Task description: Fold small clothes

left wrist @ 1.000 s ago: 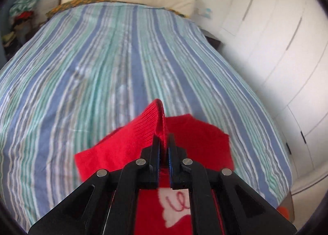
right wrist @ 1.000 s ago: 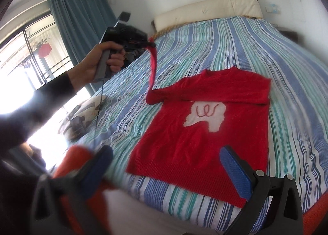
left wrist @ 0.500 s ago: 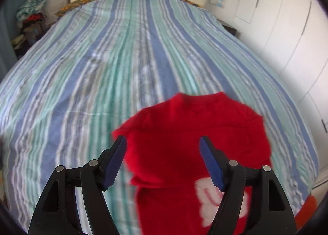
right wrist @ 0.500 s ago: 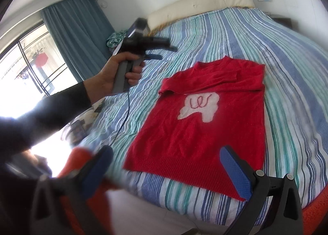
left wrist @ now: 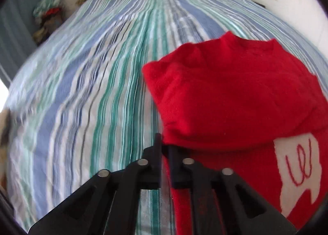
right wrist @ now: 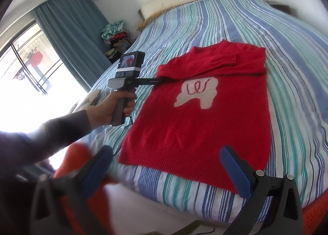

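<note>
1. red sweater (right wrist: 207,116) lies flat on the striped bed (right wrist: 287,71), front up, white patch (right wrist: 196,93) showing, both sleeves folded across the chest.
2. my left gripper (left wrist: 164,149) is clenched at the sweater's left edge by the folded sleeve (left wrist: 215,99); can't tell if it pinches any fabric.
3. my right gripper (right wrist: 172,165) is released, hovering off the bed's near edge by the hem, nothing between its blue pads (right wrist: 235,175).

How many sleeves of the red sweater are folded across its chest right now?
2. Both sleeves of the red knitted sweater lie across its upper chest: one from the window side, the other from the opposite shoulder, above the white patch.
</note>
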The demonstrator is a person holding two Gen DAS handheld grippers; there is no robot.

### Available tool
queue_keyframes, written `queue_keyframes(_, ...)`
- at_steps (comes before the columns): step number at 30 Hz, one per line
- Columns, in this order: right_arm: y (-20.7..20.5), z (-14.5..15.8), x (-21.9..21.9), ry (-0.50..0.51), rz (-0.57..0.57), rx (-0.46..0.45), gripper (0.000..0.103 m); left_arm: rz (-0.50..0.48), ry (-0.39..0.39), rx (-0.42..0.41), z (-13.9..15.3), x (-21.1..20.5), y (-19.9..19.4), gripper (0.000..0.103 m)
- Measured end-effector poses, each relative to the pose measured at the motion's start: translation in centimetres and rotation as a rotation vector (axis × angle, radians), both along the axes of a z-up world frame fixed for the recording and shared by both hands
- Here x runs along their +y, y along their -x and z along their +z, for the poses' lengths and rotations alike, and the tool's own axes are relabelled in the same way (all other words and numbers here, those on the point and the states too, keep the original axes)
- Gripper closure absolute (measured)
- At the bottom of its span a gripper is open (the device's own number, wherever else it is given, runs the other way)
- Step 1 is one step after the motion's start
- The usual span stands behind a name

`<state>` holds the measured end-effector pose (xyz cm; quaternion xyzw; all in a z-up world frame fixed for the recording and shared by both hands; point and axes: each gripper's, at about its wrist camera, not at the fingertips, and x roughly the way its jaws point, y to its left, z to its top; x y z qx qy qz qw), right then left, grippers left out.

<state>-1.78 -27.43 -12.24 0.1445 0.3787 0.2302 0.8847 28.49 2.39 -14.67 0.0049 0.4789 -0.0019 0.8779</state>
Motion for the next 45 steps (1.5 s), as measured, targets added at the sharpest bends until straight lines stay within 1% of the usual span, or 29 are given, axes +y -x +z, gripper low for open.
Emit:
queue_keyframes(1, 0.0, 0.0, 0.0, 0.002, -0.005, 0.002, 0.000, 0.041, 0.053, -0.005, -0.4, 1.0, 0.5, 0.097)
queue_keyframes(2, -0.1, 0.0, -0.1, 0.003, -0.009, 0.003, 0.000, 0.057, 0.073, -0.014, -0.7, 1.3, 1.1, 0.098)
queue_keyframes(5, -0.2, -0.3, -0.4, 0.000, -0.020, 0.012, 0.000, 0.055, 0.066, -0.023, -1.0, 1.0, 2.3, 0.098)
queue_keyframes(6, -0.4, -0.5, -0.5, -0.003, -0.021, 0.022, 0.000, 0.059, 0.076, -0.021, -0.9, 1.1, 2.4, 0.098)
queue_keyframes(10, -0.9, -1.0, -0.4, -0.010, -0.013, 0.046, 0.000, 0.091, 0.156, -0.001, -1.2, 2.2, 2.6, 0.094)
queue_keyframes(11, -0.8, -0.9, -0.3, -0.007, -0.012, 0.042, 0.000, 0.088, 0.156, 0.001, -1.3, 2.3, 2.8, 0.094)
queue_keyframes(13, -0.6, -0.6, -0.3, -0.003, -0.016, 0.027, 0.000, 0.084, 0.129, 0.008, -1.0, 2.3, 3.4, 0.093)
queue_keyframes(14, -0.5, -0.5, -0.4, -0.001, -0.022, 0.020, 0.000, 0.082, 0.118, 0.014, -0.7, 2.4, 3.9, 0.089)
queue_keyframes(15, -0.5, -0.4, -0.5, 0.001, -0.030, 0.015, 0.000, 0.077, 0.124, 0.015, -0.5, 2.6, 4.7, 0.082)
queue_keyframes(16, -0.4, -0.3, -0.7, 0.001, -0.039, 0.012, 0.000, 0.073, 0.139, 0.016, -0.1, 2.9, 5.8, 0.077)
queue_keyframes(17, -0.4, -0.2, -0.9, 0.002, -0.050, 0.008, 0.000, 0.084, 0.145, 0.015, 0.4, 3.2, 6.7, 0.059)
queue_keyframes(18, -0.4, -0.1, -1.1, 0.006, -0.062, 0.003, 0.000, 0.099, 0.146, 0.005, 1.0, 3.5, 8.2, 0.033)
queue_keyframes(20, -0.3, 0.3, -1.5, 0.026, -0.088, -0.016, 0.000, 0.105, 0.161, -0.035, 2.2, 4.2, 11.4, 0.017)
queue_keyframes(22, -0.3, 0.9, -1.9, 0.077, -0.114, -0.050, 0.000, 0.093, 0.169, -0.045, 3.3, 4.5, 14.3, 0.017)
queue_keyframes(25, -0.1, 2.3, -2.6, 0.216, -0.169, -0.141, 0.000, 0.091, 0.127, -0.036, 4.5, 4.3, 17.7, 0.017)
queue_keyframes(28, -0.2, 3.2, -3.5, 0.353, -0.242, -0.215, 0.000, 0.090, 0.085, -0.020, 5.2, 3.4, 19.9, 0.013)
queue_keyframes(30, -0.4, 3.1, -4.5, 0.393, -0.292, -0.227, 0.001, 0.083, 0.052, -0.002, 5.3, 2.7, 20.8, 0.013)
queue_keyframes(33, -0.6, 2.2, -5.9, 0.362, -0.350, -0.199, 0.000, 0.078, 0.022, 0.017, 5.0, 2.0, 21.5, 0.013)
queue_keyframes(35, -0.9, 1.2, -6.5, 0.331, -0.356, -0.157, 0.001, 0.073, 0.008, 0.026, 4.7, 1.8, 21.6, 0.013)
queue_keyframes(37, -1.2, 0.6, -6.8, 0.321, -0.359, -0.119, 0.000, 0.068, -0.012, 0.027, 4.5, 1.6, 21.6, 0.013)
queue_keyframes(41, -1.4, 0.2, -7.2, 0.308, -0.369, -0.098, 0.001, 0.074, -0.026, 0.023, 4.5, 1.7, 21.6, 0.013)
queue_keyframes(45, -1.5, -0.4, -6.9, 0.316, -0.357, -0.077, 0.001, 0.079, -0.037, 0.026, 4.2, 1.8, 21.6, 0.013)
